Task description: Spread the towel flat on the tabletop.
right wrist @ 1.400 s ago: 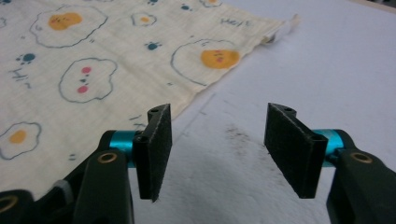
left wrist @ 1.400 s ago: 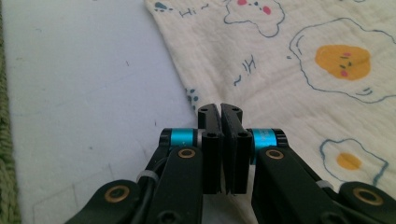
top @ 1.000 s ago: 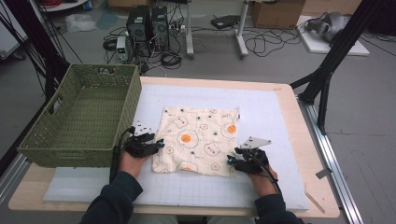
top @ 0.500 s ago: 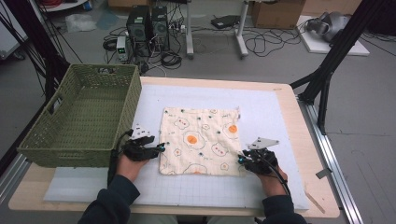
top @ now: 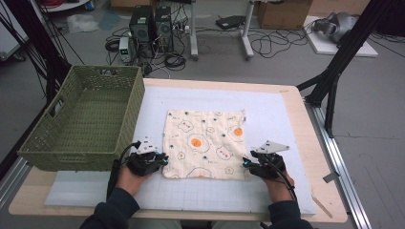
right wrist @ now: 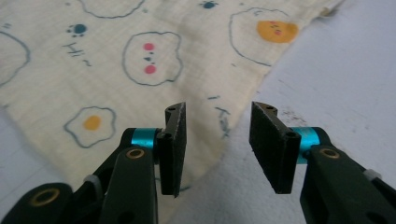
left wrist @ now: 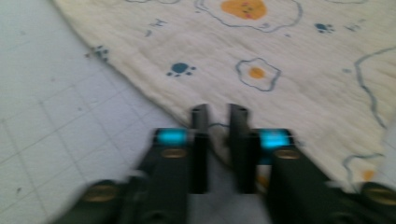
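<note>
Pinching the egg-print cloth (top: pixel 204 144) corner, left gripper (left wrist: pixel 219 123) jaws just closed; right gripper (right wrist: pixel 218 128) half-open, straddling its corner, ungripped.

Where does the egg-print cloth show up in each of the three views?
High view: the cloth lies flat mid-table, right of the green basket.
Left gripper view: it covers the upper right; its corner sits at the jaws.
Right gripper view: upper left; its corner lies between the open jaws.
Shared landmark: the white gridded mat.
</note>
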Action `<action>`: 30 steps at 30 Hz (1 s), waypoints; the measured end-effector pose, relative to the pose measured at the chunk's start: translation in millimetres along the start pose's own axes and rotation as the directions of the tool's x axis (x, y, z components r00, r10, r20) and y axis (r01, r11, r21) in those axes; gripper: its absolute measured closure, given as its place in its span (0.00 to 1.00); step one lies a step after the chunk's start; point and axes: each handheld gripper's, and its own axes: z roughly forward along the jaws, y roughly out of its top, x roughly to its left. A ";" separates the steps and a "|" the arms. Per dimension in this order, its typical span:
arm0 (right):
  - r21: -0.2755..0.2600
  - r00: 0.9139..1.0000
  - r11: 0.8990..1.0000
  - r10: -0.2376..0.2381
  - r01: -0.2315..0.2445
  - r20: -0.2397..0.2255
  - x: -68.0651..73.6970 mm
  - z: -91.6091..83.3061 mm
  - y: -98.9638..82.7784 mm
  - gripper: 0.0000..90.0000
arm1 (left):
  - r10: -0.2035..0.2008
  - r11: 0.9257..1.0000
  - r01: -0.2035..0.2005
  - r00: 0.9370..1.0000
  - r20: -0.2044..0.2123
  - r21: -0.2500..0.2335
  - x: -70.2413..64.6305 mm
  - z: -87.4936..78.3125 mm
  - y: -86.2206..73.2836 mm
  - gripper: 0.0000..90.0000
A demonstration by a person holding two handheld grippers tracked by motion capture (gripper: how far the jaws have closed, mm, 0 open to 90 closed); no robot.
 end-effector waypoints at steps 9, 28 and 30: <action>0.027 0.999 0.999 0.036 -0.036 -0.018 -0.1 7.0 -1.3 0.69 | -0.020 0.999 0.021 1.000 -0.023 0.031 10.0 -14.2 -6.3 0.98; 0.070 1.000 0.998 0.000 0.002 -0.027 4.1 -4.4 -2.1 0.80 | -0.101 0.961 0.111 0.994 0.052 -0.255 9.4 -18.4 14.4 0.45; 0.022 1.000 1.000 0.022 -0.022 -0.008 1.6 -8.1 -1.7 0.64 | -0.109 0.951 0.124 0.992 0.066 -0.282 11.4 -18.3 18.7 0.41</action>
